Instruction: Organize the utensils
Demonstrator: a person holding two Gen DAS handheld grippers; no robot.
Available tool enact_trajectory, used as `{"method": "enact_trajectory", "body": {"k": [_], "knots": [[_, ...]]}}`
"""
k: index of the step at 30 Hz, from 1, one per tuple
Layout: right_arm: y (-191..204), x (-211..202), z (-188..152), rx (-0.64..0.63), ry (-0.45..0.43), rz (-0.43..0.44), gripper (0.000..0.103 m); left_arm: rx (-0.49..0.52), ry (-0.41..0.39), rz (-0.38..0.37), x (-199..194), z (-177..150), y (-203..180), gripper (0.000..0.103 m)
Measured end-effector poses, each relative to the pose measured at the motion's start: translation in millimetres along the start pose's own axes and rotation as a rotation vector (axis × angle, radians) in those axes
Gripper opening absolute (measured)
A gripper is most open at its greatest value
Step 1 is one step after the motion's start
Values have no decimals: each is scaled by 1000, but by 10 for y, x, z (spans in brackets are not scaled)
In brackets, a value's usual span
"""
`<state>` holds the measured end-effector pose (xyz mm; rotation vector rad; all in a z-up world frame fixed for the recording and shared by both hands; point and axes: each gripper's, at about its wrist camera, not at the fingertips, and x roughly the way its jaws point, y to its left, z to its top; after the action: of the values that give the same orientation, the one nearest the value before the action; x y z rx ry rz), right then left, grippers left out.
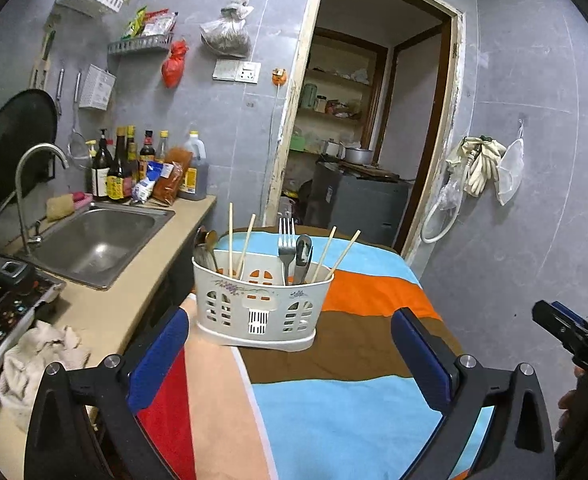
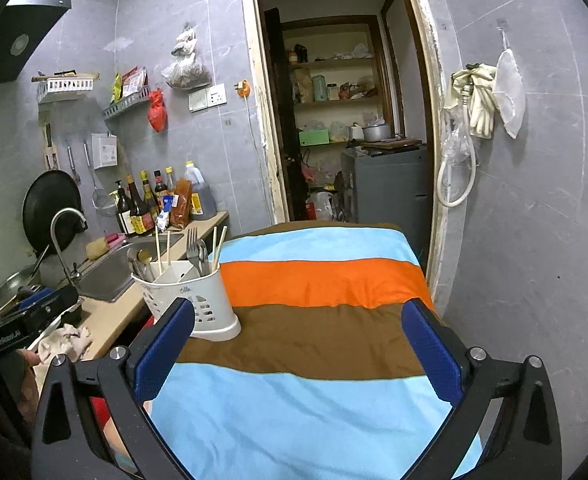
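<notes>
A white plastic utensil holder (image 1: 260, 306) stands on the striped cloth (image 1: 334, 400) of a table. It holds spoons (image 1: 206, 246) at its left, several wooden chopsticks (image 1: 246, 246) and a fork (image 1: 286, 246) with other cutlery in the middle. My left gripper (image 1: 290, 354) is open and empty, just short of the holder. In the right wrist view the holder (image 2: 198, 300) stands at the table's left edge, behind the left finger. My right gripper (image 2: 298, 348) is open and empty over the cloth (image 2: 314, 412).
A counter with a steel sink (image 1: 94, 240), tap (image 1: 34, 184), sauce bottles (image 1: 134, 168) and a rag (image 1: 38, 360) runs left of the table. A doorway (image 1: 358, 120) opens behind it. Gloves and a hose (image 1: 478, 164) hang on the right wall.
</notes>
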<state>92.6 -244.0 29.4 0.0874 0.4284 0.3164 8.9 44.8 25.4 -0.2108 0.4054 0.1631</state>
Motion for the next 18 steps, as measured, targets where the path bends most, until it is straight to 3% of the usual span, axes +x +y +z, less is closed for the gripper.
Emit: {"method": "enact_trajectory", "body": {"k": [18], "knots": [[-125,-346,-131,29,-9,-35,102,38,-42,12,-320,-72,-29,102]]}}
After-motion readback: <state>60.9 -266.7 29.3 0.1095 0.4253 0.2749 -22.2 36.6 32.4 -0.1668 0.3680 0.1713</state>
